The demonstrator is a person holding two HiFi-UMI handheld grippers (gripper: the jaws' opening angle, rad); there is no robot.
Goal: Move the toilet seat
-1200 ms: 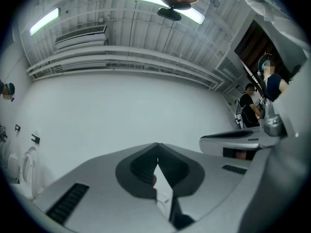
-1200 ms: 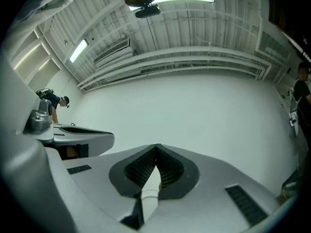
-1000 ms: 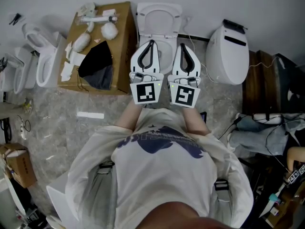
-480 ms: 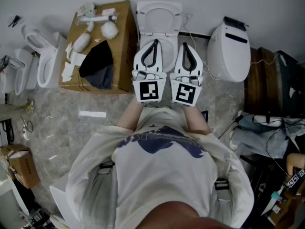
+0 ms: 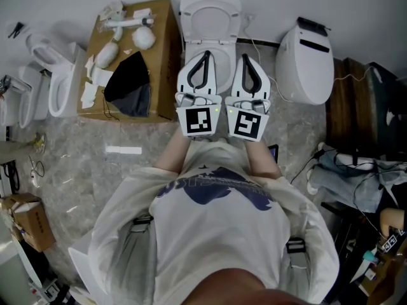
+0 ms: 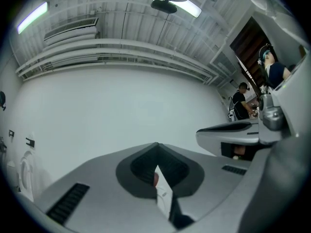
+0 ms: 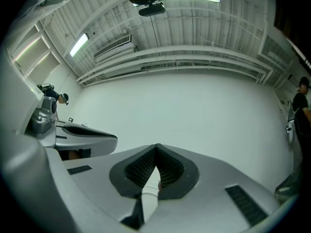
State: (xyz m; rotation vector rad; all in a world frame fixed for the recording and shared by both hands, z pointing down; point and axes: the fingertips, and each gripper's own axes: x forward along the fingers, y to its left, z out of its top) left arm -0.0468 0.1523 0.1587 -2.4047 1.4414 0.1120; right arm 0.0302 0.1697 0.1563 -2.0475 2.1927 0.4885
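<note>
Head view: toilet seat (image 5: 210, 18), a glossy white oval, stands raised against the wall at top centre, behind the bowl (image 5: 220, 61). I can't separate seat from lid. Left gripper (image 5: 205, 54) and right gripper (image 5: 246, 58) sit side by side over the bowl, apart from the seat. It looks like a parked pose, which fits a seat just lifted or one about to be lowered. Cardboard box (image 5: 162, 56) carrying black cloth (image 5: 130, 84) is upper left.

Left gripper view: fingers (image 6: 107, 183) clenched on nothing, ribbed black pads meeting, matt grey shells. It's aimed at the bare white wall (image 6: 121, 115), so the seat is out of frame.

Right gripper view: same, fingers (image 7: 214, 178) clenched and empty.
</note>
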